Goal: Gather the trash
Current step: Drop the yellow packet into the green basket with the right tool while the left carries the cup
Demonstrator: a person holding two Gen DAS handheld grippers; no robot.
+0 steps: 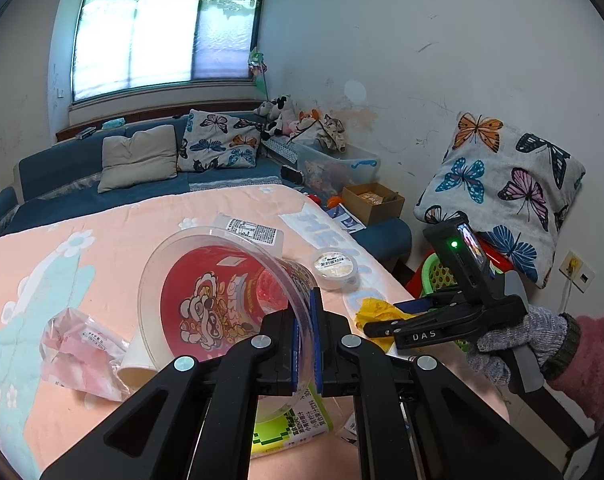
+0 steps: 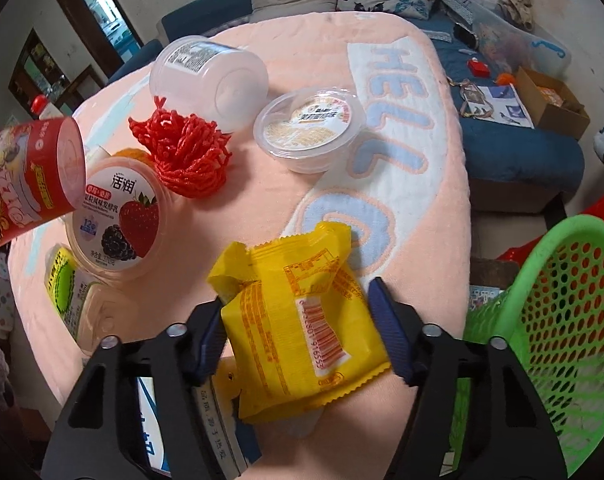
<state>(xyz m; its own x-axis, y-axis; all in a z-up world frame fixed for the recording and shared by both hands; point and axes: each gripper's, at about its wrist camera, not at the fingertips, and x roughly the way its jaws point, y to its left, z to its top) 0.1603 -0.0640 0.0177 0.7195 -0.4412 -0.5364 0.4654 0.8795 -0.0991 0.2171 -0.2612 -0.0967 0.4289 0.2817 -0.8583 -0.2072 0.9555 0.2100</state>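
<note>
Between the pads of the right claw (image 2: 298,296), gripped at both side edges: a yellow snack packet (image 2: 298,332), flat on the peach-covered desk (image 2: 381,220). Claw closed only as far as the packet's width.

Just right of that claw, off the desk's edge: a green perforated basket (image 2: 541,340), contents hard to make out. Seen plainly in the right wrist view only; from the left wrist, a mere sliver behind the claw.

Left of it: a green-labelled carton (image 2: 66,288), then a sealed strawberry yogurt cup (image 2: 118,220). Beyond those, a bunched red mesh net (image 2: 186,152), visible in this view alone.

Farther ahead: a lidded clear cup (image 2: 309,128) with pale contents, and a clear jar (image 2: 210,84) on its side.

In the left claw (image 1: 306,320), jaws nearly together, pinched on the clear rim of a red snack tub (image 1: 222,304). Tub tilted, lifted off the desk, mouth toward the camera, nothing loose visible inside.

Shown by the left wrist view only: left of its claw, a crumpled pink plastic bag (image 1: 78,348) beside a paper cup (image 1: 136,364); to the right, a gloved hand (image 1: 517,340) on the right claw's handle.

Far beyond: a cardboard box (image 1: 373,200) with small items, and a clear storage bin (image 1: 337,164) holding soft toys.
</note>
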